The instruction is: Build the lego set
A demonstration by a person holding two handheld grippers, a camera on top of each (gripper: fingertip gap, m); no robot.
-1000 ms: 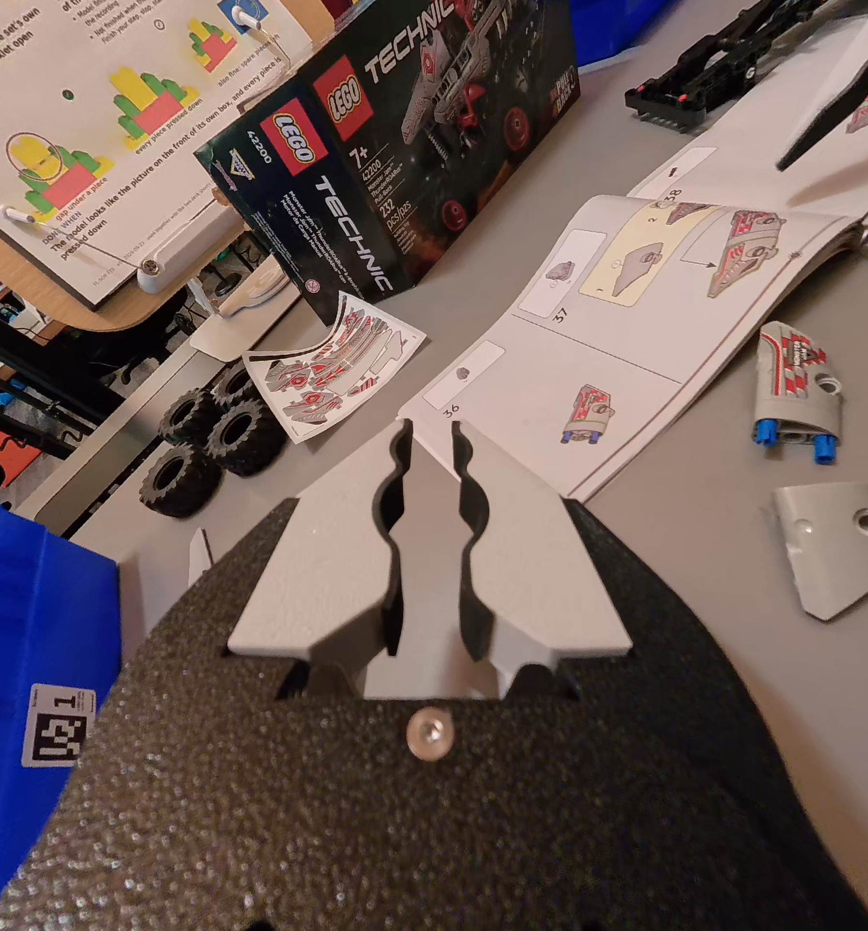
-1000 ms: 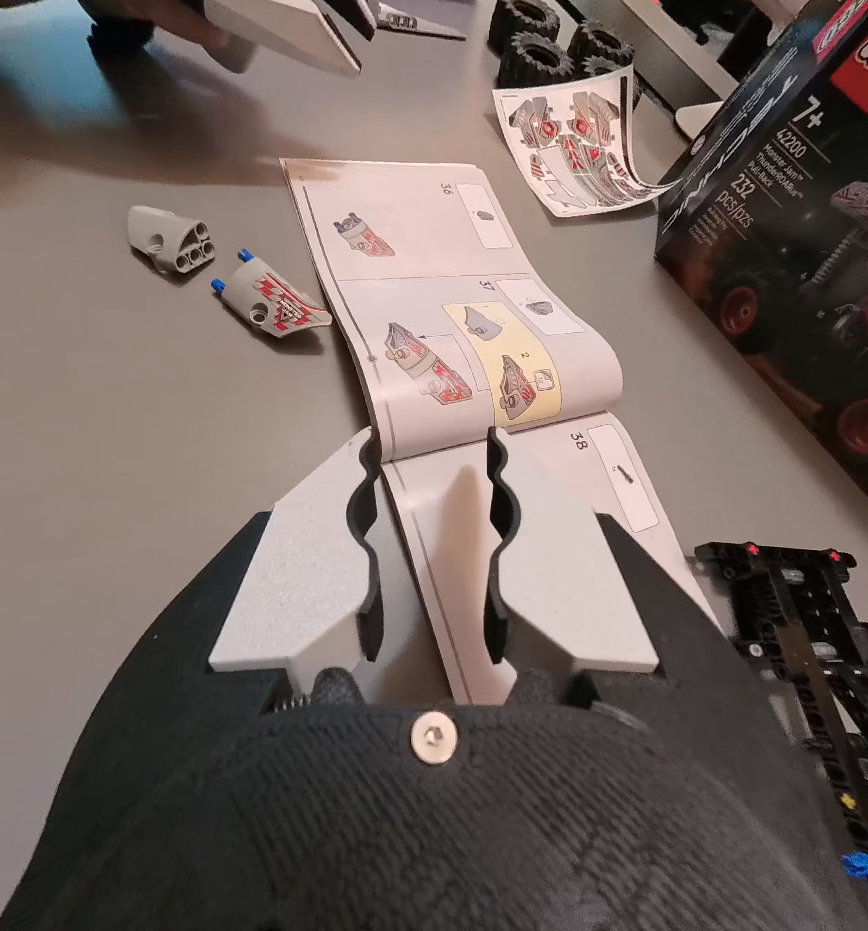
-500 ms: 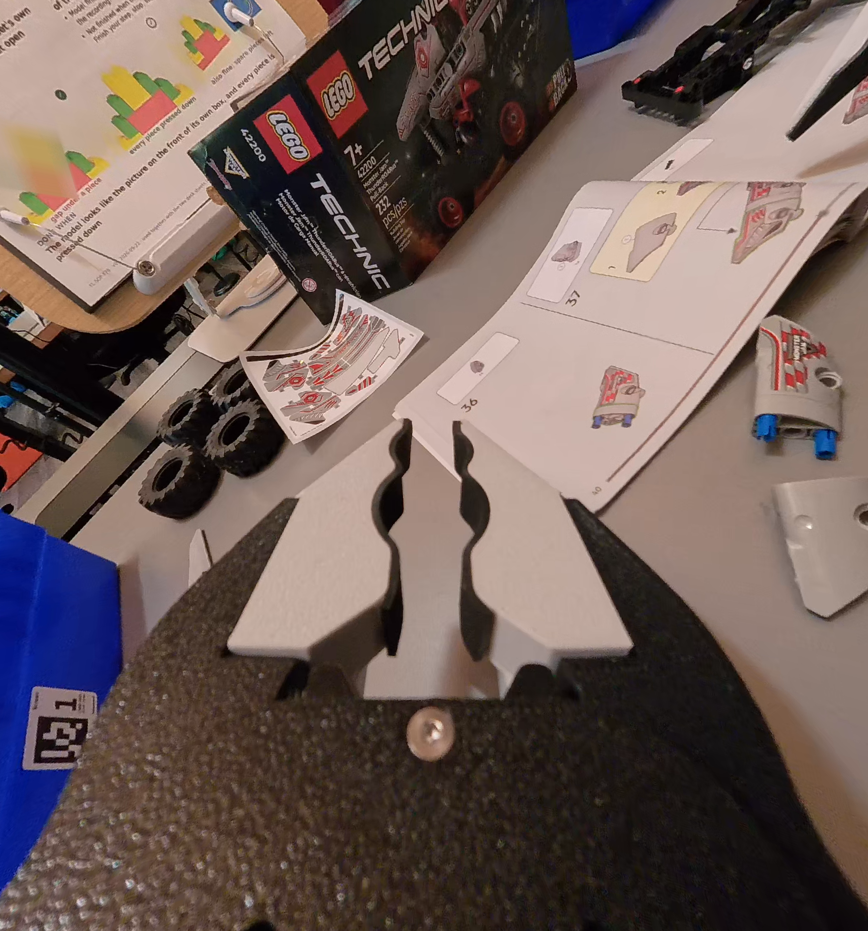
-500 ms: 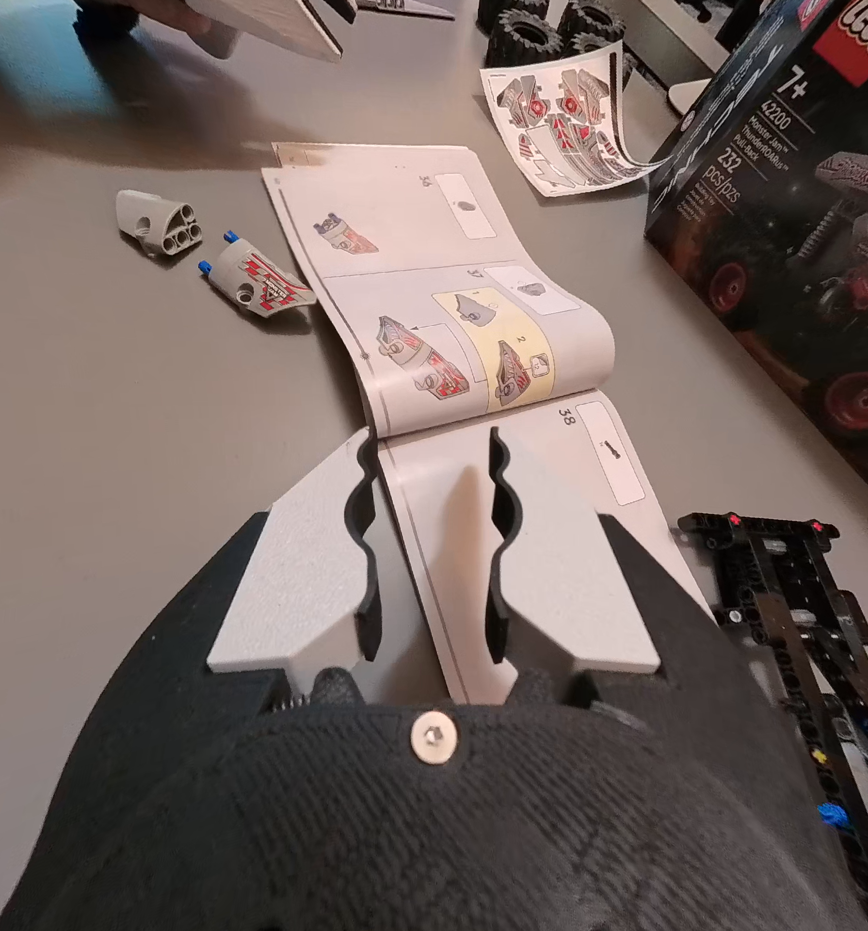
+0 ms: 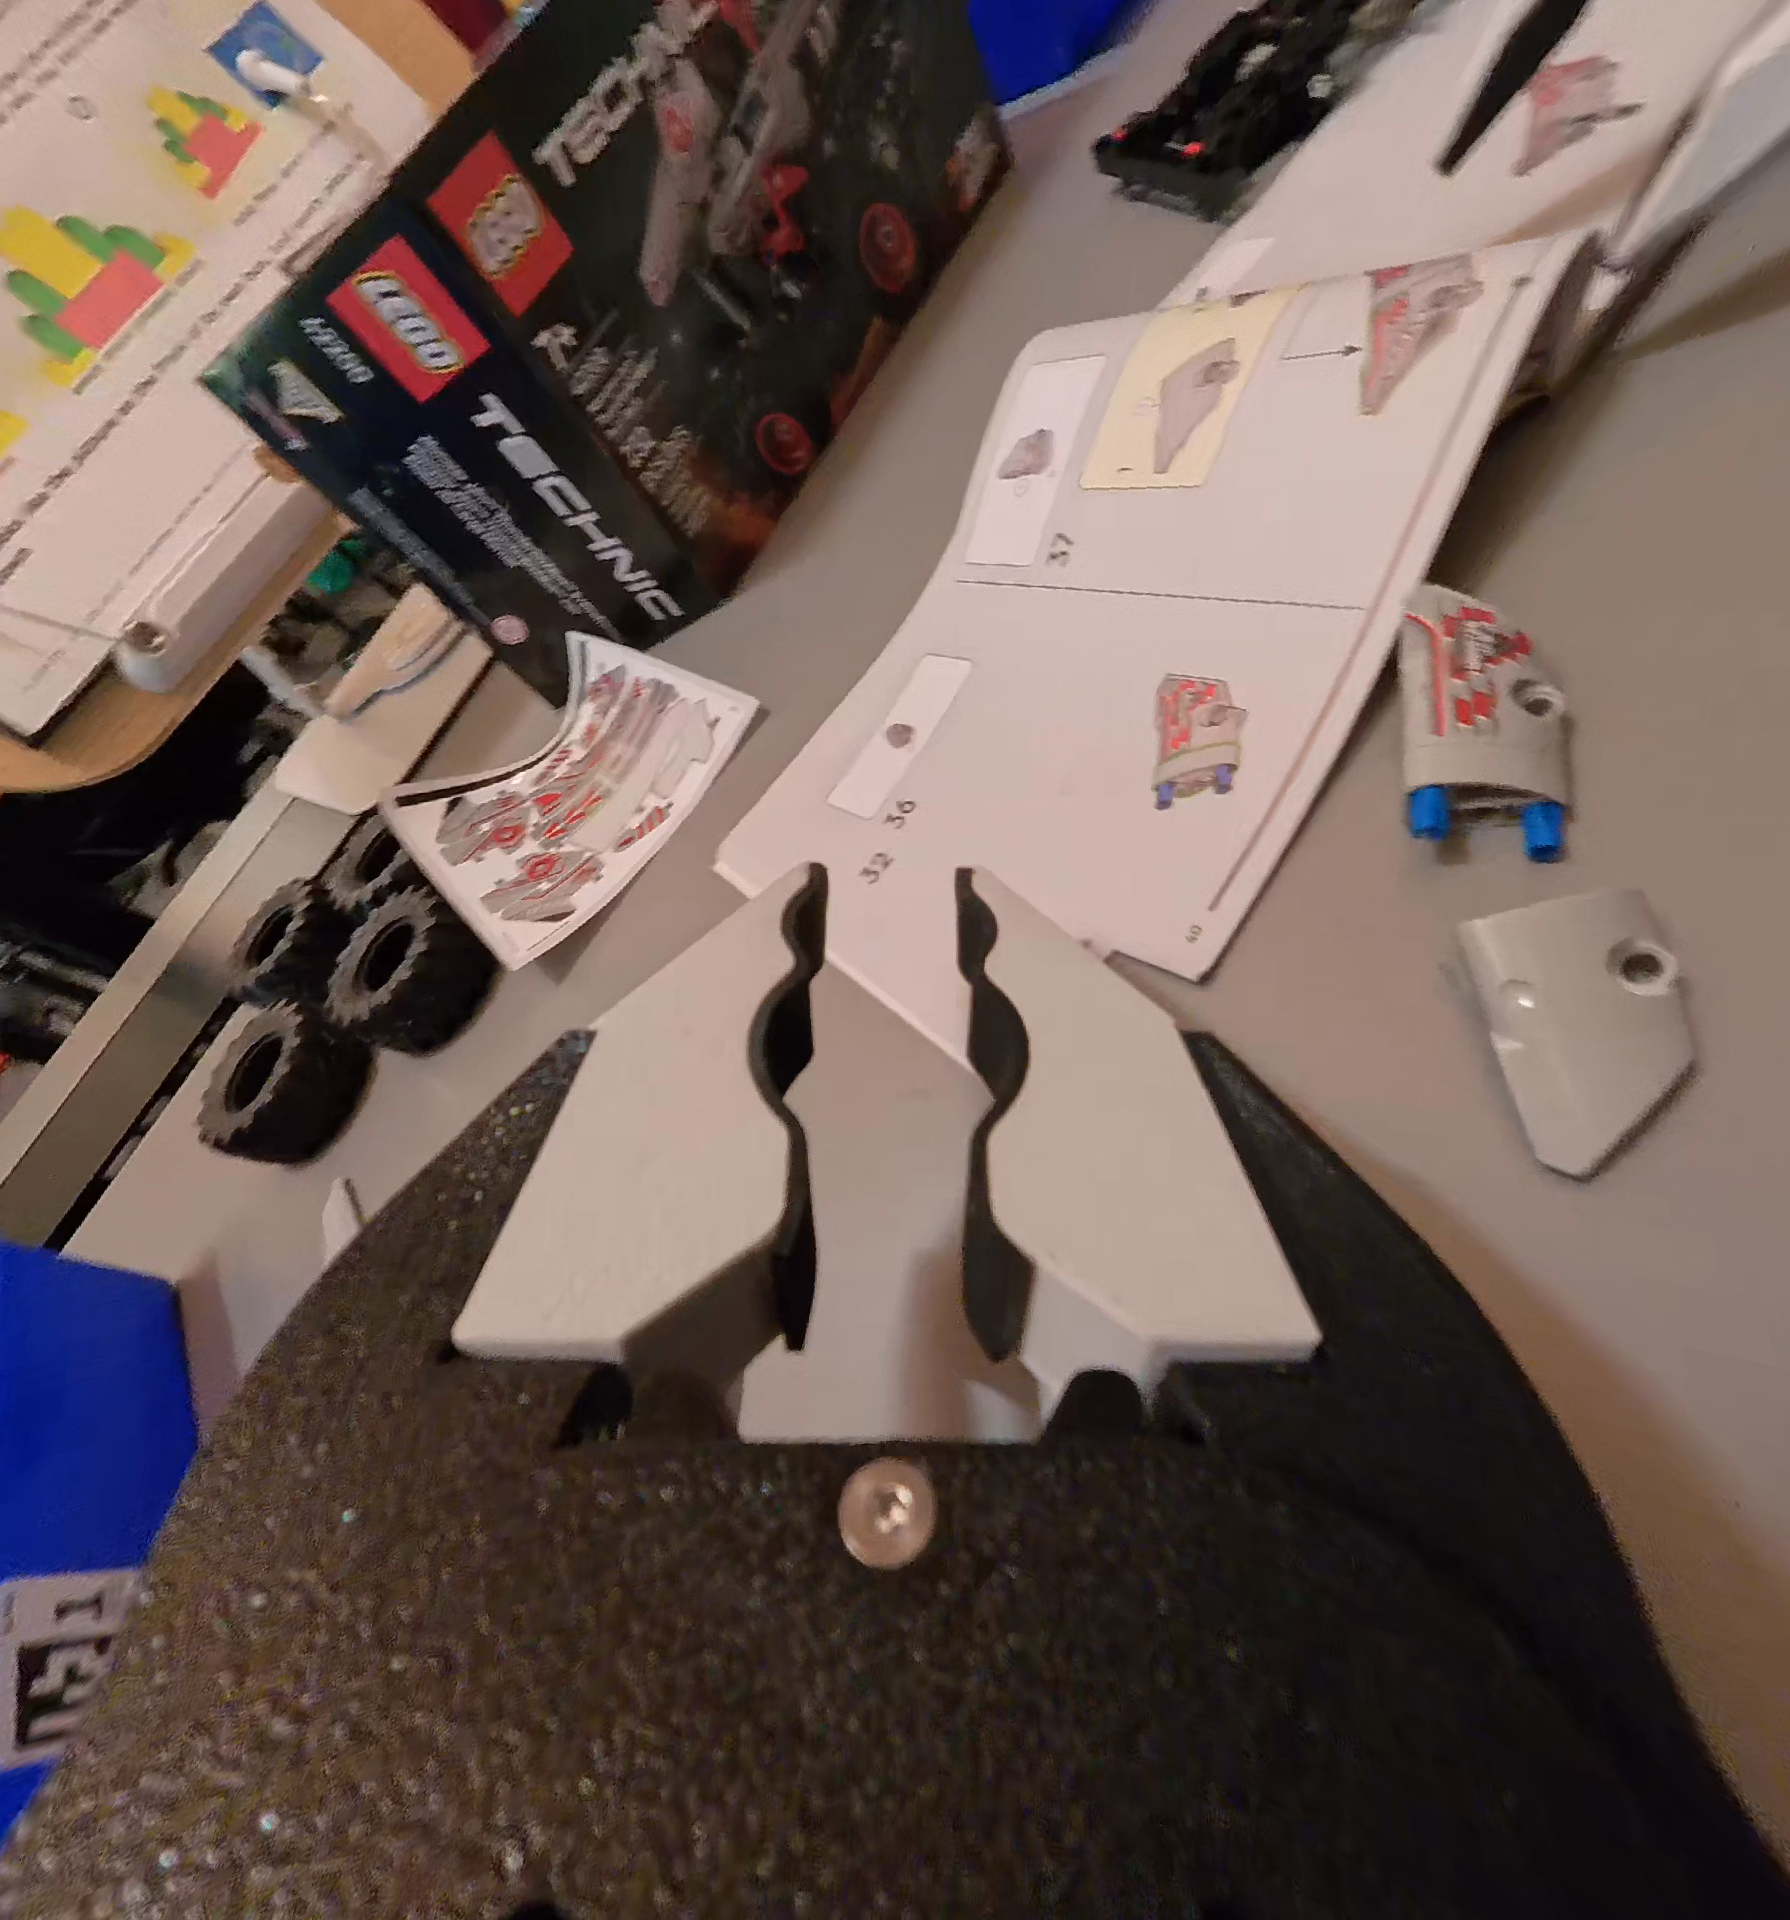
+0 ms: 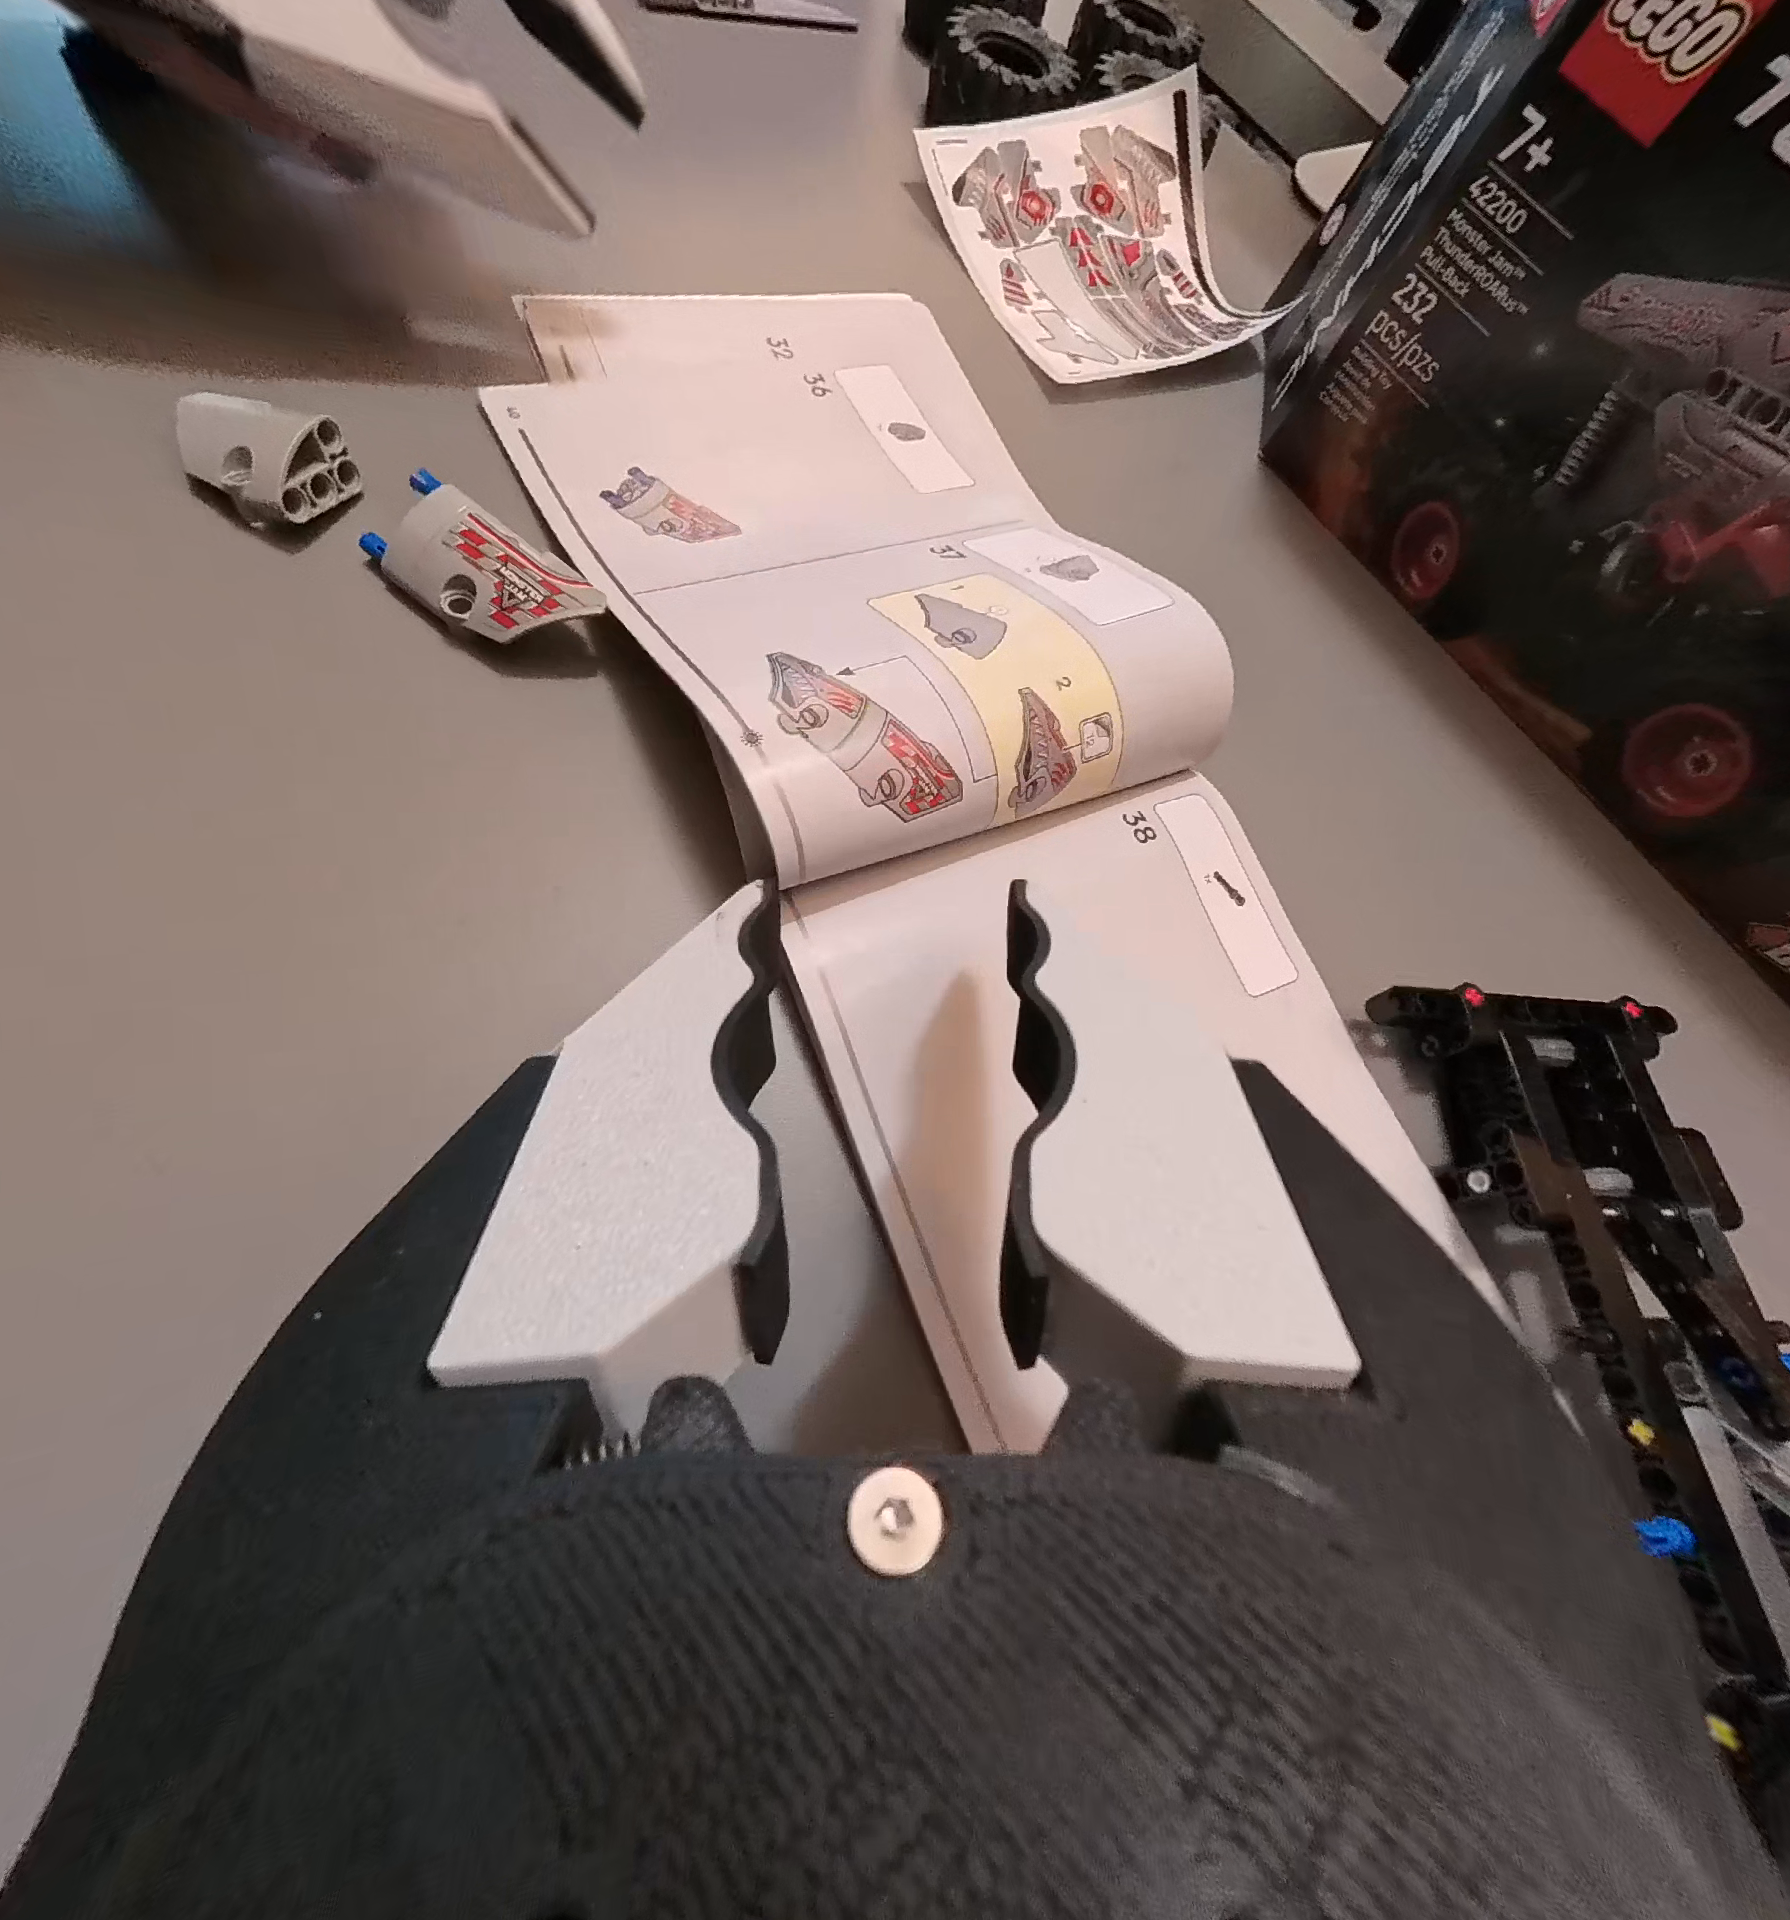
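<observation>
Box [image 6: 1597, 436]: black, printed, beside booklet [image 6: 870, 582].
Desk [image 6: 247, 883]: bare opposite.
Left gripper [image 5: 891, 894]: fingers spread, empty.
Right gripper [image 6: 886, 904]: likewise.

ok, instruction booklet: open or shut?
Open. The instruction booklet lies spread on the table, printed pages up, one page bowed.

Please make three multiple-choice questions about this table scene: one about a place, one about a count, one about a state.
1. Where does the curled sticker sheet lie?
A. between the black rubber tires and the dark set box
B. on the open instruction booklet
C. under the black chassis frame

2. How many blue pins stick out of the stickered grey curved panel?
A. none
B. two
C. four

3. The right gripper is:
A. shut on a panel
B. open and empty
C. shut on the booklet

Answers: 1 A, beside both; 2 B, two blue tips show; 3 B, only the page shows between its jaws.
</observation>
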